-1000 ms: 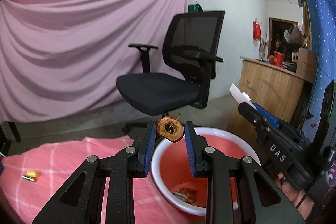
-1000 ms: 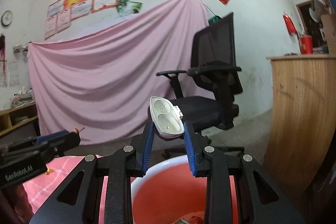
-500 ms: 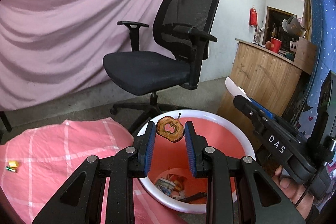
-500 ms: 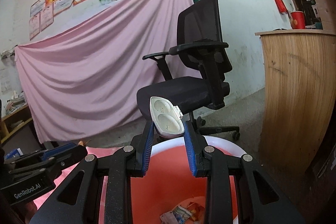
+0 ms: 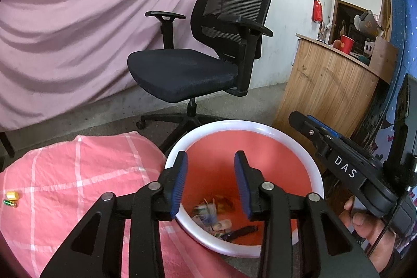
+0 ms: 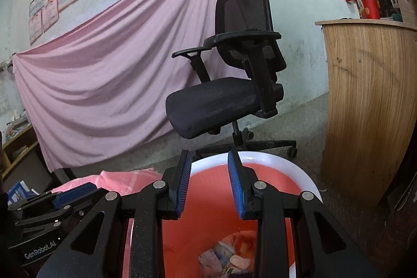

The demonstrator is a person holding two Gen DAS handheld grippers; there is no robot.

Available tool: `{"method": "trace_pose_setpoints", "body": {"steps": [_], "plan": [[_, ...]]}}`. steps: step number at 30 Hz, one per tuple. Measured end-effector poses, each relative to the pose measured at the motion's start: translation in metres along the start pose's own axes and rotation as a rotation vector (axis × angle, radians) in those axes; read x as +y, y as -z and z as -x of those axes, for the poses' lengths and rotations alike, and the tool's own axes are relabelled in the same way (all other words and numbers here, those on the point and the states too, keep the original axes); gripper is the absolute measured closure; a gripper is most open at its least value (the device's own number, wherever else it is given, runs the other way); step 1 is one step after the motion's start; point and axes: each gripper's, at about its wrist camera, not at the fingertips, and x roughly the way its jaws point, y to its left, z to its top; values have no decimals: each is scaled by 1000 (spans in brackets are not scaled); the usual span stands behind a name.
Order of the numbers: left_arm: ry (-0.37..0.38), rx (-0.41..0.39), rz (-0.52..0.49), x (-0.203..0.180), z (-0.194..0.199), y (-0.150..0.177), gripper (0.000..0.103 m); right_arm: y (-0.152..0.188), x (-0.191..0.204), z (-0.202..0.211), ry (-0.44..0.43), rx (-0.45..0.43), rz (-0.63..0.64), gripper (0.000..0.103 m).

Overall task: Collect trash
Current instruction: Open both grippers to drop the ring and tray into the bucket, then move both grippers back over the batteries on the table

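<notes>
- We see the left gripper (image 5: pixel 210 183) poised over the mouth of the red bin (image 5: pixel 316 175), its jaws opening with nothing between the blue pads (image 5: pixel 179 181).
- The right gripper (image 6: pixel 209 185) hangs over the same bin (image 6: pixel 305 177); its jaws stand a little apart and we find nothing between them either.
- The trash (image 5: pixel 216 212) lies at the bottom of the bin: scraps of wrapper, something orange-brown and a dark stick-like piece. It is blurred in the left wrist view, so we cannot name the single bits.
- In the right wrist view the trash (image 6: pixel 226 257) shows as pale and pinkish scraps, partly hidden behind the gripper's black arms and cut off by the lower edge.
- The near rim of the bin is covered by gripper frames in both views.
- On the pink checked cloth (image 5: pixel 78 173) just left of the bin lie two small things (image 5: pixel 11 198), one yellow and one green, too small for us to identify.
- A hand (image 5: pixel 365 228) grips the handle of the right gripper at the lower right of the left wrist view, cut off by the frame.
- Behind the bin stand a black office chair (image 5: pixel 192 69) and a wooden counter (image 5: pixel 325 85), with a pink sheet (image 5: pixel 78 30) draped over the wall.
</notes>
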Motion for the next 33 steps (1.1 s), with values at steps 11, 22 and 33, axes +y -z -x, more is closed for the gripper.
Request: {"method": "trace_pose_setpoints", "body": {"steps": [11,22,33], "plan": [[-39,-17,33,15,11,2,71,0,5,-2,-5,10,14,76],[-134,-76,89,49,47,5,61,-7,26,1,-12,-27,27,37],[-288,-185,174,102,99,12,16,-11,71,8,-66,-126,47,0]]}}
